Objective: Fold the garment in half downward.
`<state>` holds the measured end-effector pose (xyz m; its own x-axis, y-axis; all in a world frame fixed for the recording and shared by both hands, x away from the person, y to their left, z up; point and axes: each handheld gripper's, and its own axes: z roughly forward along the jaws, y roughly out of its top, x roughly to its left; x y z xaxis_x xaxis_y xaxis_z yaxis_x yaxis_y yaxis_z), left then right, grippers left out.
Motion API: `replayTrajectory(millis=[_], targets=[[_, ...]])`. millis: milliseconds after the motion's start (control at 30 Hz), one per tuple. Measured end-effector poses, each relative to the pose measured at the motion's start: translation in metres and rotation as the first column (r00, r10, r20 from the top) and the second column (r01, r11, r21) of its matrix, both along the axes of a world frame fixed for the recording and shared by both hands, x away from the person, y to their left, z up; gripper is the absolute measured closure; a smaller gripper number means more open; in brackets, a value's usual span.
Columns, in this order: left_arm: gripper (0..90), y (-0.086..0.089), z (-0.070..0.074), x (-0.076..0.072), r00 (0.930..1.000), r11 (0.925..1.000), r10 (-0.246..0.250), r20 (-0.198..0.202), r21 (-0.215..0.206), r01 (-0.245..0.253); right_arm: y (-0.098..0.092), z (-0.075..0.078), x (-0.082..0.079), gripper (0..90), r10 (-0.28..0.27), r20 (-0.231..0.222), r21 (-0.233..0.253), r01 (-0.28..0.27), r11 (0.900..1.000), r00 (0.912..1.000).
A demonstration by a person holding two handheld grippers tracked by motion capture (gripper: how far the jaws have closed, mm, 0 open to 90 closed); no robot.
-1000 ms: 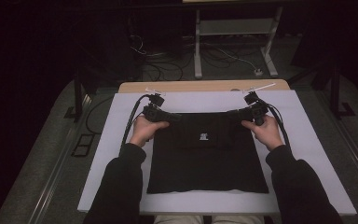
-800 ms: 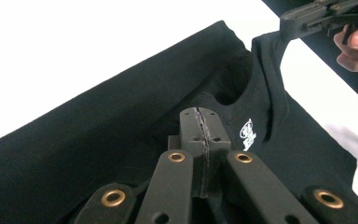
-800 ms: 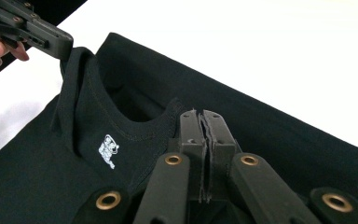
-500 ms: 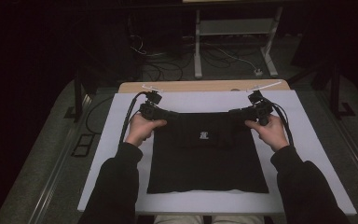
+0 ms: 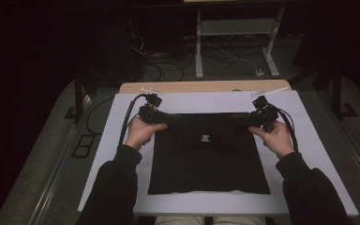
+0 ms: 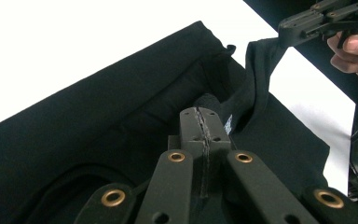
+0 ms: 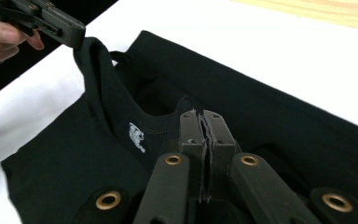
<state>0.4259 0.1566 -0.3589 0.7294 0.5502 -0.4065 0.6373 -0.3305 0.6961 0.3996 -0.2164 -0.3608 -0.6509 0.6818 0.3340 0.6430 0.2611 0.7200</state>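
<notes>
Dim room, grey floor (image 5: 37,178) strewn with cables (image 5: 168,70) (tangled), white-legged stand (image 5: 234,42) beyond the white table (image 5: 309,154).

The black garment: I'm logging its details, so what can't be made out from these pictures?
- High view: the white print on the black garment is too small to read.
- Left gripper view: the left claw covers the fabric it pinches.
- Right gripper view: the right claw likewise hides its pinch; the garment's near part is cut off by the bottom edge.
</notes>
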Motion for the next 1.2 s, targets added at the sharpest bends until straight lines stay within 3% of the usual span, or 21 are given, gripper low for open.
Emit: replayTrajectory(millis=[100,633,833,933,1033,1200], targets=[[88.6,0.003,-0.002,-0.006,1.0,0.9996,0.006,-0.002,-0.028,-0.006,-0.002,-0.002,-0.006,86.5,0.009,0.0,0.015,-0.009,1.0,1.0],[88.5,0.01,-0.013,-0.034,0.9997,0.9988,-0.019,0.014,-0.044,0.02,-0.001,-0.017,-0.035,86.5,0.055,-0.008,0.042,-0.054,0.998,0.9985],[88.6,0.013,-0.022,-0.046,0.9996,0.9972,-0.026,0.013,-0.07,0.027,-0.004,-0.026,-0.044,86.5,0.06,-0.016,0.059,-0.059,0.997,0.9981],[88.6,0.016,-0.027,-0.052,0.9993,0.9937,-0.036,0.013,-0.106,0.037,-0.005,-0.029,-0.048,86.5,0.062,-0.021,0.064,-0.06,0.996,0.9979],[88.6,0.016,-0.03,-0.056,0.9991,0.9955,-0.041,0.009,-0.085,0.042,-0.005,-0.031,-0.051,86.5,0.063,-0.03,0.069,-0.061,0.996,0.9976],[88.6,0.019,-0.033,-0.066,0.9988,0.9952,-0.047,0.01,-0.085,0.048,-0.007,-0.032,-0.06,86.4,0.066,-0.033,0.082,-0.063,0.995,0.9973]])
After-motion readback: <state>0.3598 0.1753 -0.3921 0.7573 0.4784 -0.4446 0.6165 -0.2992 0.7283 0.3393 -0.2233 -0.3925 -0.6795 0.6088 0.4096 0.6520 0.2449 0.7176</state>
